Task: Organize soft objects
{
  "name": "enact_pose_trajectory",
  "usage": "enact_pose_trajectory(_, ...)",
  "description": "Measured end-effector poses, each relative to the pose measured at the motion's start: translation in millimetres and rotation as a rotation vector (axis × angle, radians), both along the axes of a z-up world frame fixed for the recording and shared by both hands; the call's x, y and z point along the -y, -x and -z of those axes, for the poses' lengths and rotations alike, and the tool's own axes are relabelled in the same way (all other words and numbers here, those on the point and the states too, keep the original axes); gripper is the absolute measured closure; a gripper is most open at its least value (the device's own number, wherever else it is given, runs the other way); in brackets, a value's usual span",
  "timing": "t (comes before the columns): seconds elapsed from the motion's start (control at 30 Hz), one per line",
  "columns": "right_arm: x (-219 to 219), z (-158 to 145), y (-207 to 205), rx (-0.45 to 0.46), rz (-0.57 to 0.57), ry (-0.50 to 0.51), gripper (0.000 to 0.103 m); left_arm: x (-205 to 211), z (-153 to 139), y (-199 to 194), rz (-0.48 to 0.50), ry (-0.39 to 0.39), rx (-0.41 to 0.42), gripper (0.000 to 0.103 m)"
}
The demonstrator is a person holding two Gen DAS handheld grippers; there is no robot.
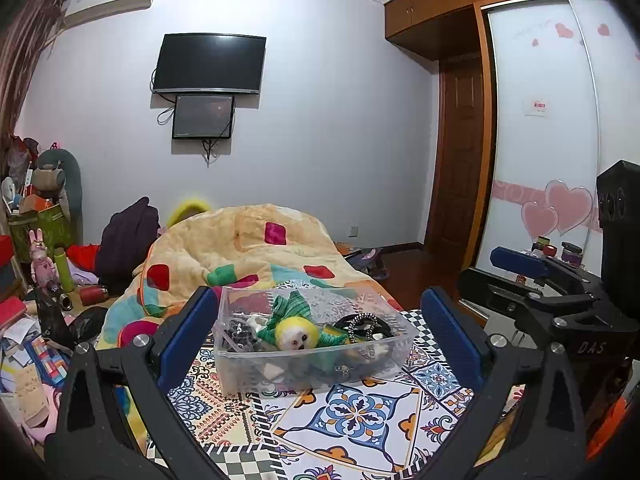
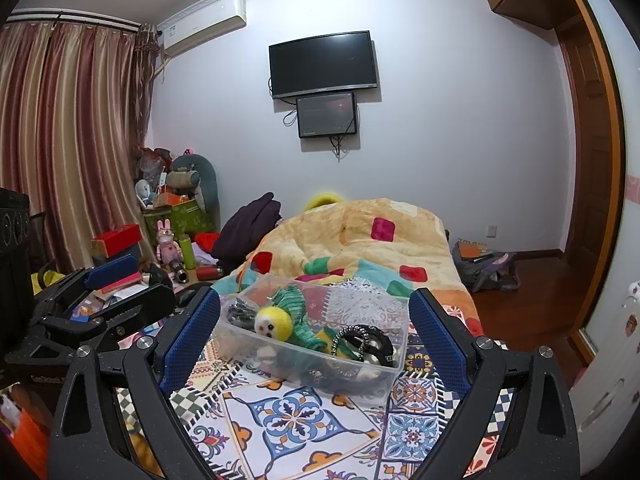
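Observation:
A clear plastic bin [image 1: 256, 372] stands on the patterned bed cover; it also shows in the right wrist view [image 2: 394, 360]. In it lie a yellow-headed plush doll with a green striped scarf [image 1: 296, 334] [image 2: 274, 322], black hair bands [image 1: 362, 326] [image 2: 366, 340] and other small dark items. My left gripper [image 1: 320, 336] is open and empty, its blue pads wide on either side of the bin, held just short of it. My right gripper [image 2: 314, 332] is open and empty, framing the bin likewise. Each gripper shows in the other's view [image 1: 532, 272] [image 2: 104, 280].
A rumpled yellow quilt [image 1: 248, 248] with coloured patches lies behind the bin. Clutter of boxes, toys and bottles [image 1: 48, 264] fills the floor to the left. A wardrobe with heart decals [image 1: 540, 140] stands at right. A backpack [image 2: 486, 266] lies on the floor.

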State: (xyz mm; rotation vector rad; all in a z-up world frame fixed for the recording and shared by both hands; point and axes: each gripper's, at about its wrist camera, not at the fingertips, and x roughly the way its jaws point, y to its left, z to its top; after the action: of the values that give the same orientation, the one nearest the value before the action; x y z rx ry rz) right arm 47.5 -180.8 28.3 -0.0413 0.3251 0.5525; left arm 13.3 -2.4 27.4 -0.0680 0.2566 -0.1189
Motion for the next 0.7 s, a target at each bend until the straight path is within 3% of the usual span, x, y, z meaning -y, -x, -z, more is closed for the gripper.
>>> enact_pose_trajectory(0.7,3.2,0.6,-2.5,0.002,0.006,-0.005,0.007,-3.3,1.0,0.7,-0.004,0.014,0.010,0.000)
